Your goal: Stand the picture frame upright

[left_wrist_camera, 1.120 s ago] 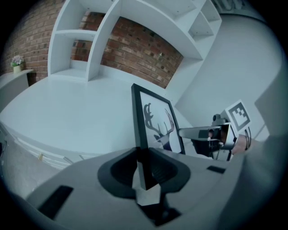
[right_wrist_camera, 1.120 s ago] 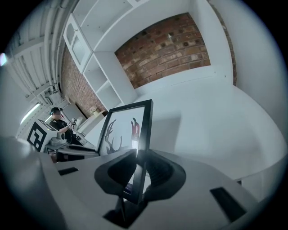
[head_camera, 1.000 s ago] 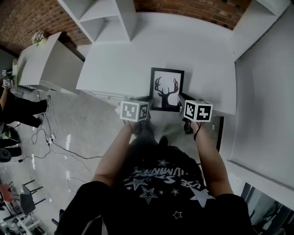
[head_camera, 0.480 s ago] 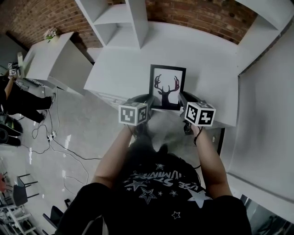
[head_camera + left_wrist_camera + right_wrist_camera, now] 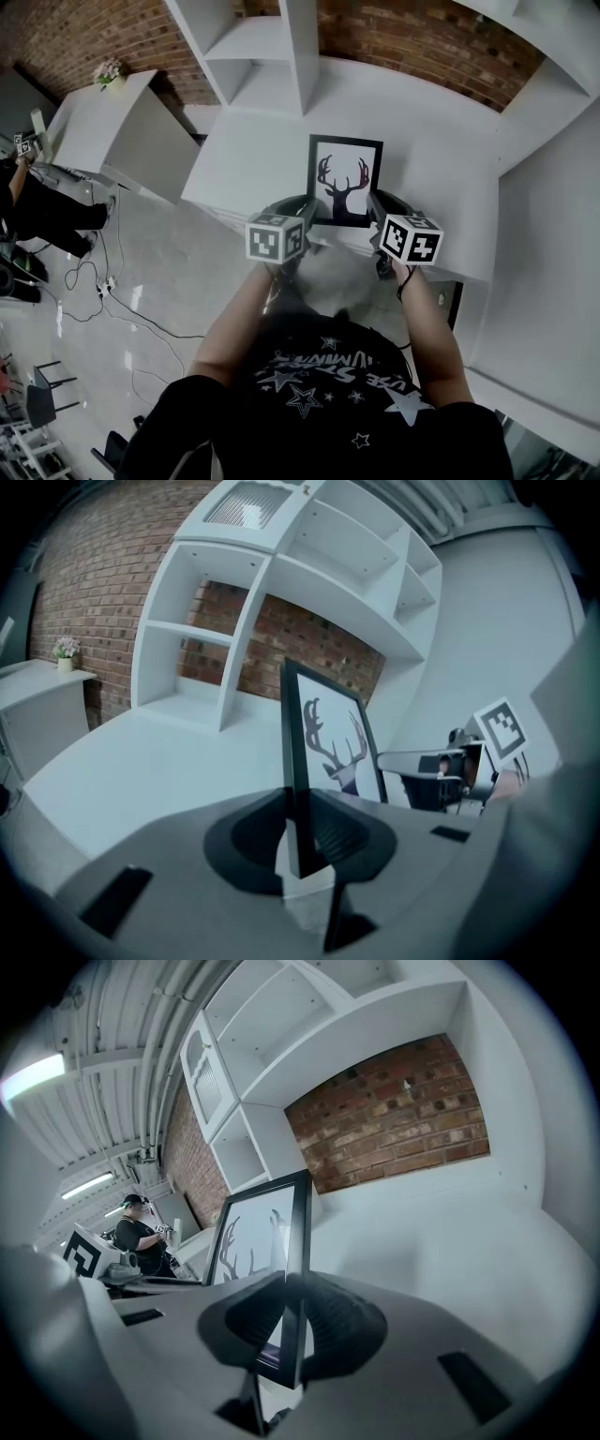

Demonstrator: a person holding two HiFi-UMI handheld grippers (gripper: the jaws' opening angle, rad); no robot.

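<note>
A black picture frame (image 5: 344,181) with a stag-antler print stands nearly upright over the front part of the white table (image 5: 441,169). My left gripper (image 5: 298,208) is shut on the frame's lower left edge (image 5: 295,761), the edge pinched between its pads. My right gripper (image 5: 373,206) is shut on the lower right edge (image 5: 296,1241). In the left gripper view the print (image 5: 330,747) faces right and the right gripper (image 5: 441,763) shows beyond it. The right gripper view shows the picture frame's print (image 5: 251,1237) from the other side. The frame's foot is hidden behind the grippers.
White shelving (image 5: 272,47) stands at the table's back left against a brick wall (image 5: 412,37). A white wall panel (image 5: 553,216) bounds the right. A white cabinet (image 5: 112,122) with a small plant (image 5: 110,71) is at left; a person (image 5: 28,211) stands beyond it.
The frame and both grippers hold the same grip; the head view has shifted, so the frame sits slightly higher against the table and more of the brick wall shows.
</note>
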